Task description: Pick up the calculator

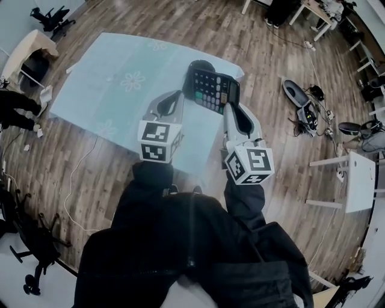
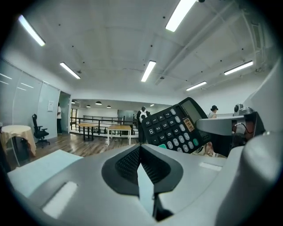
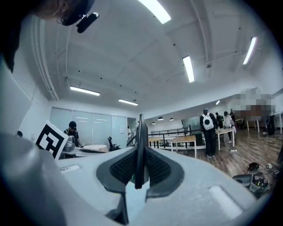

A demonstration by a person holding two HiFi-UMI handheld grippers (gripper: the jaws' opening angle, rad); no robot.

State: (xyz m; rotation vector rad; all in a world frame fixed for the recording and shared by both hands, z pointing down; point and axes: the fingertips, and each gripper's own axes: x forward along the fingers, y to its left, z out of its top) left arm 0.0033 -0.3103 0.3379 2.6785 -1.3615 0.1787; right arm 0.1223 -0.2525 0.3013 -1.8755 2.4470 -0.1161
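The black calculator (image 1: 207, 87) with grey keys hangs in the air above the pale blue tabletop (image 1: 120, 78). My right gripper (image 1: 229, 107) is shut on its lower right edge. In the right gripper view the calculator (image 3: 140, 132) shows edge-on as a thin dark slab clamped between the pads of the right gripper (image 3: 140, 152). My left gripper (image 1: 180, 96) is raised beside the calculator's left side and is not holding it. In the left gripper view its jaws (image 2: 140, 152) are shut with nothing between them, and the tilted calculator (image 2: 172, 130) shows up to the right.
Wooden floor surrounds the table. To the right, a dark device with cables (image 1: 301, 99) lies on the floor and a white table (image 1: 360, 180) stands. An office chair (image 1: 51, 18) stands far left. People stand by desks (image 3: 208, 128) in the distance.
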